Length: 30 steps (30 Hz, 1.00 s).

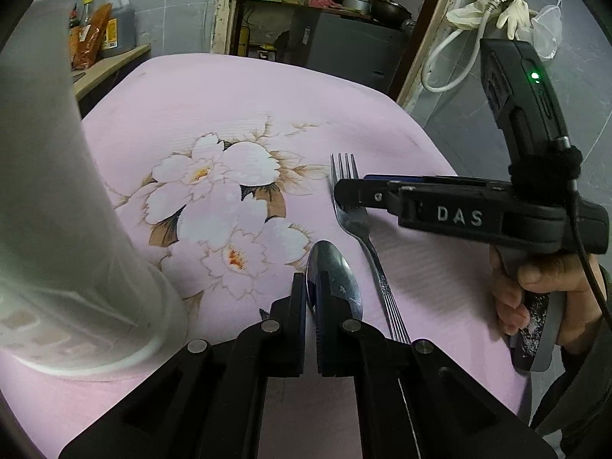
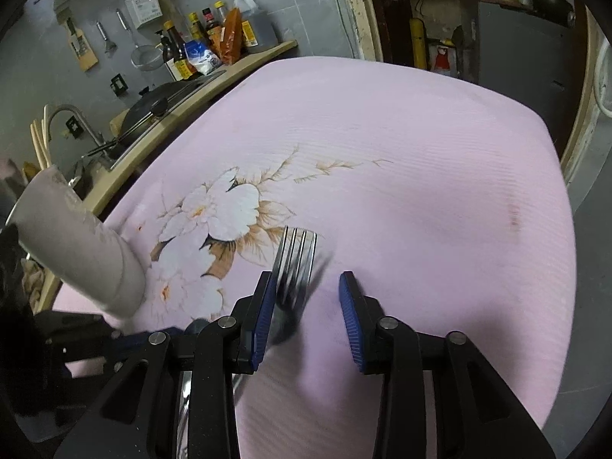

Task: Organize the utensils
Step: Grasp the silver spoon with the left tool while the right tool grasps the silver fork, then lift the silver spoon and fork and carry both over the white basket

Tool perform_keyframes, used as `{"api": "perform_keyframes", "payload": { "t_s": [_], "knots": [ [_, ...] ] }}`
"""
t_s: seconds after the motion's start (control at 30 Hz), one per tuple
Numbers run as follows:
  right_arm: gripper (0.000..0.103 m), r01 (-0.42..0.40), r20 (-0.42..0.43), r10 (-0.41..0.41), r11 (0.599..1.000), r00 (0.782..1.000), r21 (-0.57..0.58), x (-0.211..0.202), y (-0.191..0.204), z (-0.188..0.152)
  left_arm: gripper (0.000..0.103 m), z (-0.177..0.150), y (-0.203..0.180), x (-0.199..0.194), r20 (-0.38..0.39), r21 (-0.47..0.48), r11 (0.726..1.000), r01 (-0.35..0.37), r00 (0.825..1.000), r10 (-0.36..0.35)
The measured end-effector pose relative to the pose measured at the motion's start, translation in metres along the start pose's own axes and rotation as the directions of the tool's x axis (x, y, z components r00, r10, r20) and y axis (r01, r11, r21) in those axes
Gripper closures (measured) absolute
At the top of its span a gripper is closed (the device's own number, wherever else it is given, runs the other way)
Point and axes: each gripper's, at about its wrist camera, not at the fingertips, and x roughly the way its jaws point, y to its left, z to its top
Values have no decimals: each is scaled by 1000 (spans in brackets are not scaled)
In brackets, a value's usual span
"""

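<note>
A steel spoon (image 1: pixel 336 275) and a steel fork (image 1: pixel 367 244) lie side by side on the pink floral tablecloth (image 1: pixel 237 107), handles toward me. My left gripper (image 1: pixel 310 294) is shut on the left rim of the spoon's bowl. My right gripper (image 1: pixel 344 195) reaches in from the right and hovers over the fork's head. In the right wrist view the fork (image 2: pixel 296 256) sits just inside the left finger (image 2: pixel 264 306), blurred, and the right gripper (image 2: pixel 306 279) is open with neither pad pressing on it. A tall white utensil holder (image 1: pixel 76 229) stands at the left.
A hand (image 1: pixel 535 287) grips the right gripper's handle at the table's right edge. Beyond the table's left side runs a wooden counter (image 2: pixel 214 80) with bottles, a pan and a sink. A doorway with shelves lies behind; a hose and gloves (image 1: pixel 493 7) hang at the right.
</note>
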Motion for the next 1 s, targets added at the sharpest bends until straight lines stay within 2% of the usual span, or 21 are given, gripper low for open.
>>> {"api": "perform_keyframes", "payload": {
  "t_s": [0.03,0.13,0.37,0.57,0.7,0.77,0.8,0.83,0.9,1.0],
  "knots": [
    [91,-16,3,16,1000,1000,5,-1,-1,-1,101,-1,0,-1,1,-3,1000,0,1000,0],
    [96,-23,12,23,1000,1000,6,-4,-1,-5,101,-2,1,-3,2,-12,1000,1,1000,-1],
    [97,27,8,-27,997,1000,-74,-16,17,-22,102,-7,13,-16,2,-62,998,14,1000,-14],
    [96,8,-22,-11,994,1000,-106,-29,30,-48,102,-16,35,-37,-3,-136,990,41,999,-42],
    [93,59,-1,-59,994,998,-96,-34,34,-58,103,-24,51,-55,14,-184,982,49,999,-48],
    [84,64,16,-63,996,998,-61,-34,38,-59,103,-27,57,-62,18,-194,980,48,999,-46],
    [76,66,20,-65,996,998,-53,-33,41,-59,103,-28,59,-65,20,-195,980,45,999,-42],
    [72,95,26,-94,994,995,-48,-31,47,-59,103,-28,60,-67,22,-193,980,42,999,-39],
    [70,160,35,-158,985,987,-67,-26,59,-58,103,-28,59,-70,28,-189,981,37,999,-32],
    [70,287,54,-283,954,957,-82,-17,73,-59,103,-29,62,-73,36,-184,982,40,999,-34]
  ]
}}
